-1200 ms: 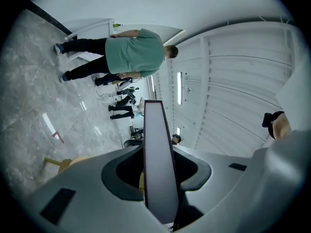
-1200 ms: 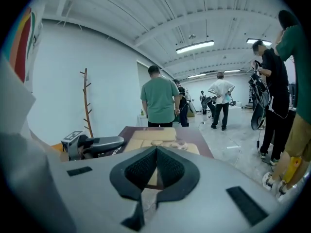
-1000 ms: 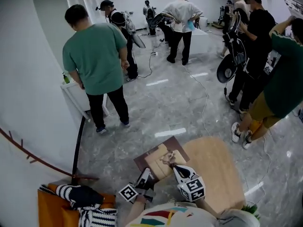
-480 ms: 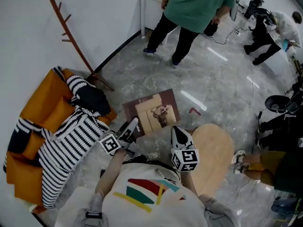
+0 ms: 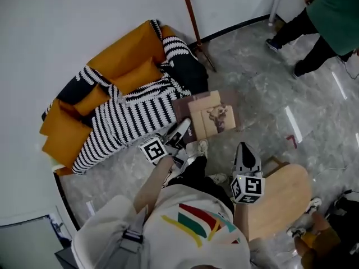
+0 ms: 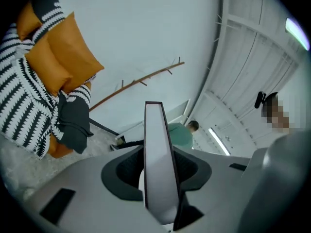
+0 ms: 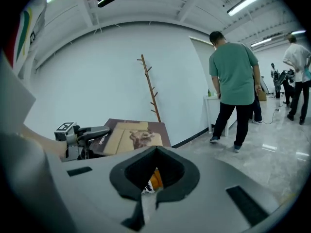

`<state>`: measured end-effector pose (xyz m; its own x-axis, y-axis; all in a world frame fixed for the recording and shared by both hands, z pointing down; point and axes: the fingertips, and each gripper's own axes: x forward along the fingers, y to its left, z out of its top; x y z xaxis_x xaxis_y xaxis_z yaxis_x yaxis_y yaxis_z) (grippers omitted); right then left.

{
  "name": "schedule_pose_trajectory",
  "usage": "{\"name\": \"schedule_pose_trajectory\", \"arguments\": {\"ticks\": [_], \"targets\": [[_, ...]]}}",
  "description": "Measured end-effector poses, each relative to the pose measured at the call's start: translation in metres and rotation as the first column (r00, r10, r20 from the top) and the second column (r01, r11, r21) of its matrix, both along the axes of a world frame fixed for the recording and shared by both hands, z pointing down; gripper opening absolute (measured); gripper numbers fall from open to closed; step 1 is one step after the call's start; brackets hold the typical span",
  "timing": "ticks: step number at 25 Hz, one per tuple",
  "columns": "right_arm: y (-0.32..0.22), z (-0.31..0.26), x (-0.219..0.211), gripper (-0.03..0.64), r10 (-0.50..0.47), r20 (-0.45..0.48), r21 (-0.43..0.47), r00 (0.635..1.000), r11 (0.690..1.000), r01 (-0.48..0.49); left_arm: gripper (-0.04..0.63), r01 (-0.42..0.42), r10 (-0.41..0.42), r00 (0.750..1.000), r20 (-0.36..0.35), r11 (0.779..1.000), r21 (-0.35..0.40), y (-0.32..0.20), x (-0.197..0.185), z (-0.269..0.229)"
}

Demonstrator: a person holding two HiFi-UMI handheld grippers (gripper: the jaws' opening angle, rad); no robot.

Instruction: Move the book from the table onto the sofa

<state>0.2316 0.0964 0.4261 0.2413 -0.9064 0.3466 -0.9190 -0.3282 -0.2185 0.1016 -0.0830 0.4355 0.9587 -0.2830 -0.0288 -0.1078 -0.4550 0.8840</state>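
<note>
Left gripper (image 5: 180, 132) jaws clamp the thin brown illustrated book (image 5: 210, 115) by its edge, level near the orange fabric sofa (image 5: 120, 58), likely for laying flat; right gripper (image 5: 245, 151) jaws pinched together, empty.

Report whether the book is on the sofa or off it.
Off: the left hand-held gripper clamps the book by its edge, holding it above the floor beside the sofa.

A striped blanket (image 5: 129, 119) and dark garment (image 5: 189, 74) cover the sofa (image 5: 120, 52), coat rack (image 5: 193, 21) just beside

right hand-held gripper (image 7: 154, 153) — jaws together | book (image 7: 131, 136) in left hand-held gripper (image 7: 80, 132)
</note>
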Motion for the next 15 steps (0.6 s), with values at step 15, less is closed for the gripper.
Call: {"name": "schedule_pose_trajectory", "arguments": {"ticks": [15], "targets": [[-0.211, -0.022, -0.013, 0.012, -0.199, -0.042, -0.053, 0.979, 0.979, 0.197, 0.153, 0.313, -0.309, 0.935, -0.174, 0.95, -0.004, -0.182, -0.079, -0.025]]}}
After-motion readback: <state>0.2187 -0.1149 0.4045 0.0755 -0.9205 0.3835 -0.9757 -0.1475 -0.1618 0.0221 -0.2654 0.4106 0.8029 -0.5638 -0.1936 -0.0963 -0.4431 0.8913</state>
